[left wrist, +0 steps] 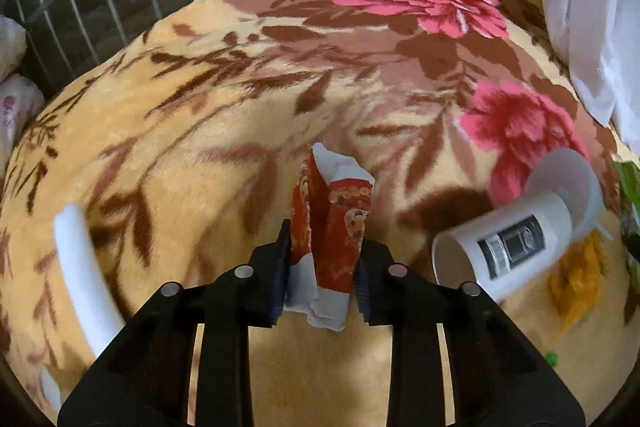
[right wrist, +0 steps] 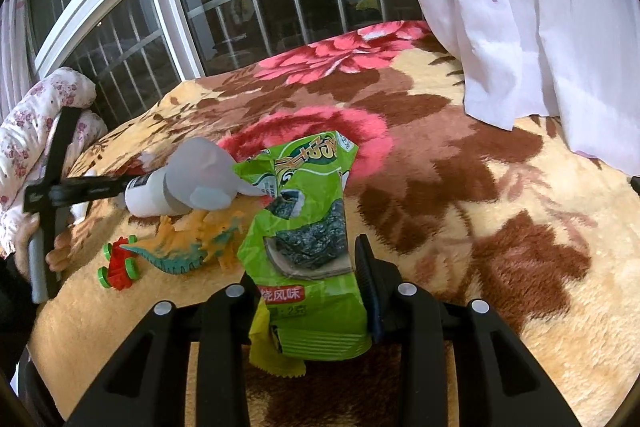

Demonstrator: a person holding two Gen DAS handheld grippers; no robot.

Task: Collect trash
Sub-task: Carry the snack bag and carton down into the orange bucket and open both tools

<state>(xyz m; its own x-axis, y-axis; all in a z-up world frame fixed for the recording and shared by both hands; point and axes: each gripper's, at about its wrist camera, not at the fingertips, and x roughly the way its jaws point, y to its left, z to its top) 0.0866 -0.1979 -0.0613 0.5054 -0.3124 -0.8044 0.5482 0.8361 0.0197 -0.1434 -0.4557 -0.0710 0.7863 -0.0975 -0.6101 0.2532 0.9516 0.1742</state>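
A torn red snack wrapper (left wrist: pixel 332 219) stands upright between the pads of my left gripper (left wrist: pixel 322 275), which is shut on it just above the floral blanket (left wrist: pixel 192 115). In the right wrist view a crumpled green seaweed snack bag (right wrist: pixel 304 211) is clamped in my right gripper (right wrist: pixel 308 279). A scrap of yellow wrapper (right wrist: pixel 264 347) hangs below the bag at the same grip. The bag hides the right gripper's left finger.
A white bottle (left wrist: pixel 508 247) with a translucent cap lies on its side between the two grippers. An orange and teal toy dinosaur (right wrist: pixel 192 243) and a red and green toy car (right wrist: pixel 118 263) lie near it. A curved white strip (left wrist: pixel 80 275) lies at left. A white curtain (right wrist: pixel 540 27) hangs at right, with a barred window behind.
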